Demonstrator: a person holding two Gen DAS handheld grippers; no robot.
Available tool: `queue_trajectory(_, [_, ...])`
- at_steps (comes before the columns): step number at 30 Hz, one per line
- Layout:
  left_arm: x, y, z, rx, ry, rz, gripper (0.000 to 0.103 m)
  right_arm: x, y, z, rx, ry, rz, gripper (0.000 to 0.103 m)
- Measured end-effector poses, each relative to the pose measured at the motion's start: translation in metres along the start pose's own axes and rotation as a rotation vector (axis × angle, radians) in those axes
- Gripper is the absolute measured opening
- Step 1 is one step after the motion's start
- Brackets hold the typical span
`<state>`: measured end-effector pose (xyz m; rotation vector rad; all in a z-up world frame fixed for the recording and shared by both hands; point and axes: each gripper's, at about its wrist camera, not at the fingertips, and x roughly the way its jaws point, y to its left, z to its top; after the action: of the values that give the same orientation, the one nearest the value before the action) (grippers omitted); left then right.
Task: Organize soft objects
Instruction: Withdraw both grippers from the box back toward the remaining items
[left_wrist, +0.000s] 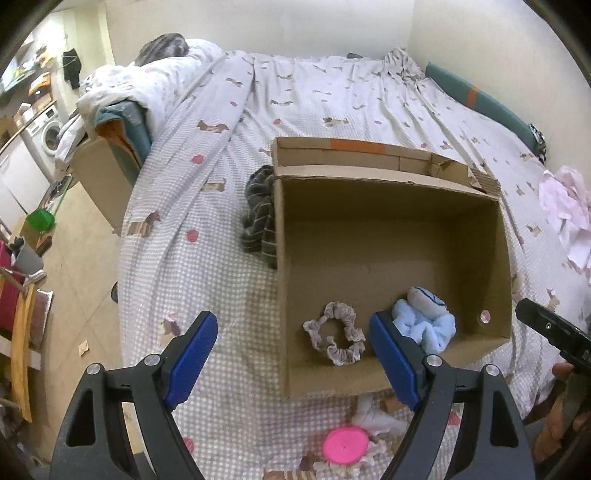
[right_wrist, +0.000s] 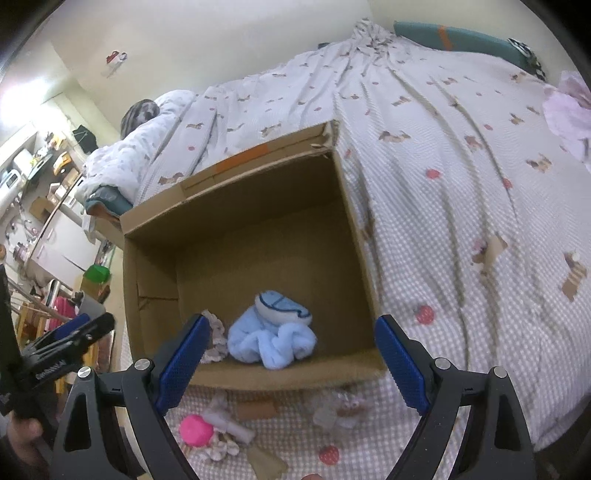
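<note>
An open cardboard box (left_wrist: 495, 258) (right_wrist: 354, 221) sits on the bed. Inside lie a grey scrunchie (left_wrist: 337, 334) (right_wrist: 216, 338) and a light blue soft toy (left_wrist: 424, 319) (right_wrist: 273, 332). A dark striped cloth (left_wrist: 258, 218) lies against the box's left wall, outside. A pink cloth (left_wrist: 565, 206) (right_wrist: 569, 107) lies at the right of the bed. A pink-topped soft item (left_wrist: 345, 446) (right_wrist: 195, 430) lies in front of the box. My left gripper (left_wrist: 293, 354) is open and empty at the box's near left corner. My right gripper (right_wrist: 290, 354) is open and empty above the box's near edge.
The bed (left_wrist: 207, 295) has a checked sheet with dog prints. A quilt and pillow (left_wrist: 155, 81) are piled at the far left. Beside the bed is a tiled floor (left_wrist: 85, 295) with a cardboard box (left_wrist: 103, 173), a washing machine (left_wrist: 46, 133) and clutter.
</note>
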<state>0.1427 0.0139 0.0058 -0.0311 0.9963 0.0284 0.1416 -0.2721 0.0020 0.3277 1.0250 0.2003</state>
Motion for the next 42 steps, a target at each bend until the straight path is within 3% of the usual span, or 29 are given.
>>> queue_trajectory(9, [-0.019, 0.010, -0.047, -0.021, 0.044, 0.024, 0.083, 0.004, -0.018, -0.027, 0.086, 0.114, 0.014, 0.096])
queue_trajectory(16, [-0.007, 0.011, -0.082, -0.076, 0.163, -0.005, 0.083, 0.032, -0.021, -0.053, 0.021, 0.254, -0.118, 0.096])
queue_trajectory(24, [-0.005, 0.007, -0.077, -0.067, 0.148, 0.005, 0.083, 0.060, -0.003, -0.060, -0.120, 0.291, -0.233, 0.095])
queue_trajectory(34, [0.007, 0.005, -0.075, -0.083, 0.190, -0.012, 0.083, 0.085, 0.011, -0.056, -0.148, 0.326, -0.250, 0.094])
queue_trajectory(39, [0.014, 0.003, -0.074, -0.080, 0.203, -0.009, 0.083, 0.110, 0.016, -0.052, -0.156, 0.373, -0.253, 0.079])
queue_trajectory(42, [0.017, 0.007, -0.074, -0.087, 0.203, 0.005, 0.083, 0.122, 0.018, -0.053, -0.156, 0.411, -0.247, 0.055])
